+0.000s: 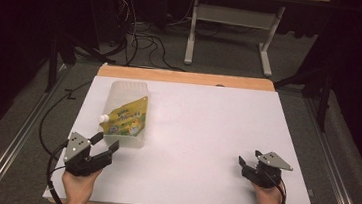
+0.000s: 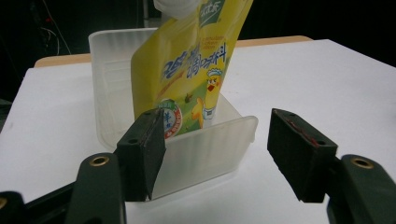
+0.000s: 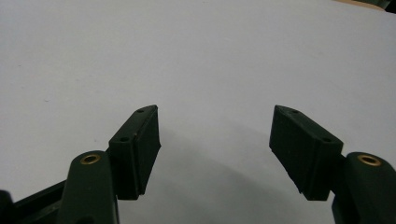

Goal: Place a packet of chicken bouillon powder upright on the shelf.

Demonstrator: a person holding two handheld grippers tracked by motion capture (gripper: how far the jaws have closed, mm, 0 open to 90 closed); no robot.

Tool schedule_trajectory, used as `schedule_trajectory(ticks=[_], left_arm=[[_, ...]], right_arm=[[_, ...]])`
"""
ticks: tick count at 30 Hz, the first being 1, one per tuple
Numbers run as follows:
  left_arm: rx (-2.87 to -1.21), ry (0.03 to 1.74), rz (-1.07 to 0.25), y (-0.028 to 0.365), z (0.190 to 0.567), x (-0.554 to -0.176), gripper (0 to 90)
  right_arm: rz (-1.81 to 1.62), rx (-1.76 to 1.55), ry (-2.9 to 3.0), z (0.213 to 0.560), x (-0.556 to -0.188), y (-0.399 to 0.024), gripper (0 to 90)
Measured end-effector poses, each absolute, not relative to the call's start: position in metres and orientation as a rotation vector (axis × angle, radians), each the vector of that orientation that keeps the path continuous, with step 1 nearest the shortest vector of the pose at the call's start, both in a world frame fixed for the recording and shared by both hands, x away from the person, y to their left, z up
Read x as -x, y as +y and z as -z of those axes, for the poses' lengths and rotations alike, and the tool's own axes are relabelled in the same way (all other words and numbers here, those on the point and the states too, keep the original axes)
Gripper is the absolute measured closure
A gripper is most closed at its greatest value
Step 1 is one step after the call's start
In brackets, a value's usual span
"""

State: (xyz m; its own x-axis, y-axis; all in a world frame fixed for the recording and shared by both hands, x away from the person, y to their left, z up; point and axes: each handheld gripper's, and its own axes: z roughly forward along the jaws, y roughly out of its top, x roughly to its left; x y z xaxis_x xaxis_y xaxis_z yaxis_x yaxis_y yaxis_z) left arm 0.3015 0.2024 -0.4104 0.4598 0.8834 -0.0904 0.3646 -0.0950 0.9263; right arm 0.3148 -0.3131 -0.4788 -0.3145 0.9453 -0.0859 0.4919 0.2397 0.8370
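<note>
A yellow spouted pouch [image 1: 126,119] with a white cap leans inside a clear plastic bin [image 1: 121,88] at the table's left. In the left gripper view the pouch [image 2: 194,70] stands in the bin [image 2: 205,149] just ahead of the jaws. My left gripper [image 1: 105,142] sits at the bin's near end, open, its midpoint [image 2: 217,144] before the bin's front wall with nothing pressed between the pads. My right gripper [image 1: 249,157] rests near the table's front right, open [image 3: 215,140] over bare white surface.
The white table top [image 1: 206,134] has a wooden strip along its far edge [image 1: 186,77]. Beyond it, cables [image 1: 145,38] lie on the floor and a white desk frame [image 1: 231,31] stands farther back. Metal rails [image 1: 14,141] run along both sides.
</note>
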Motion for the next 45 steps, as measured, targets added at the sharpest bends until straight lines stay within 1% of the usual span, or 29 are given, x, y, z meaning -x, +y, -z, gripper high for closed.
schedule_trajectory(ticks=[28,35,45], left_arm=[[-1.717,0.984,-0.596,0.17,0.411,-0.286,34.1],[-1.735,0.953,-0.594,0.158,0.412,-0.287,32.7],[-1.754,0.926,-0.552,0.141,0.416,-0.293,31.8]], right_arm=[[-0.968,-1.315,1.905,0.479,-0.314,-0.313,33.9],[-0.966,-1.314,1.906,0.479,-0.314,-0.313,33.9],[-0.97,-1.316,1.907,0.479,-0.315,-0.314,33.9]])
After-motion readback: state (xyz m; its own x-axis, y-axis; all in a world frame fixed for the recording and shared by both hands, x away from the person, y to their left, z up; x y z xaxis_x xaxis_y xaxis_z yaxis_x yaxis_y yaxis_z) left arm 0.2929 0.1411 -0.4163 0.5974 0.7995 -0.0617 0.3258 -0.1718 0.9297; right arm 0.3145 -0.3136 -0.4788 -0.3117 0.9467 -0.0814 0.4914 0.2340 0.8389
